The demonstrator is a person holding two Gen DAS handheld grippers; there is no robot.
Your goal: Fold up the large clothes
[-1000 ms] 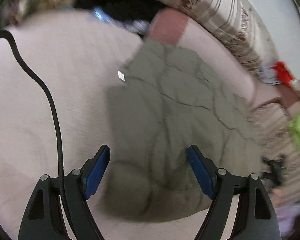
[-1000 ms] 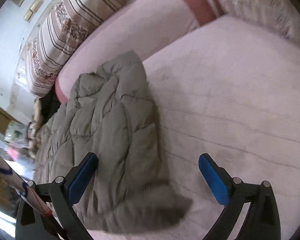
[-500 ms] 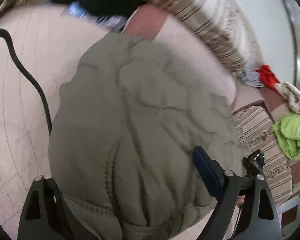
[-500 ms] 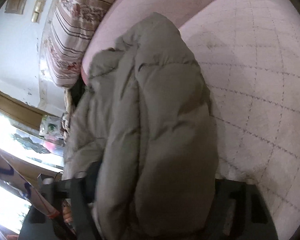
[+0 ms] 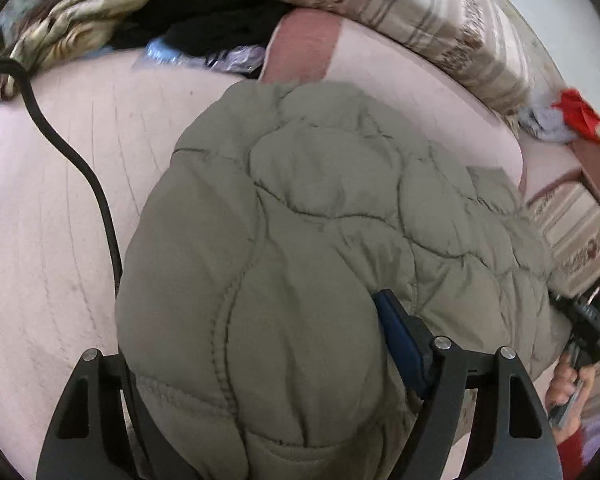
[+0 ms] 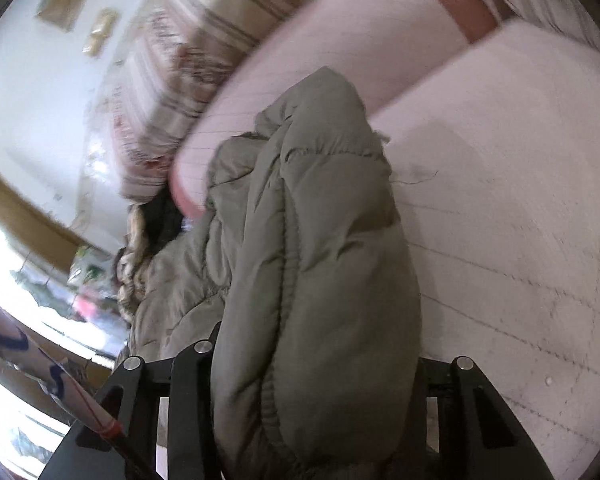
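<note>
A grey-green quilted puffer jacket [image 5: 320, 208] lies on a pale pink bed [image 5: 52, 208]. My left gripper [image 5: 260, 344] is shut on the jacket's near padded edge; only its right blue pad [image 5: 396, 336] shows, the left one is buried in fabric. In the right wrist view the jacket [image 6: 320, 272] bulges between the fingers of my right gripper [image 6: 316, 392], which is shut on its elastic cuffed edge. Both pads there are hidden by the fabric. The jacket's far part rests against the pink bolster [image 6: 340, 56].
A striped floral pillow [image 5: 400, 8] and dark clothes [image 5: 204, 24] lie at the bed's far side. A black cable [image 5: 80, 168] runs across the bed on the left. Red and green clothes [image 5: 576, 112] sit at the right. A window [image 6: 28, 272] is left.
Both grippers were open above the flat jacket, then dropped onto its near edge and closed on it. The jacket is now bunched and lifted toward the cameras.
</note>
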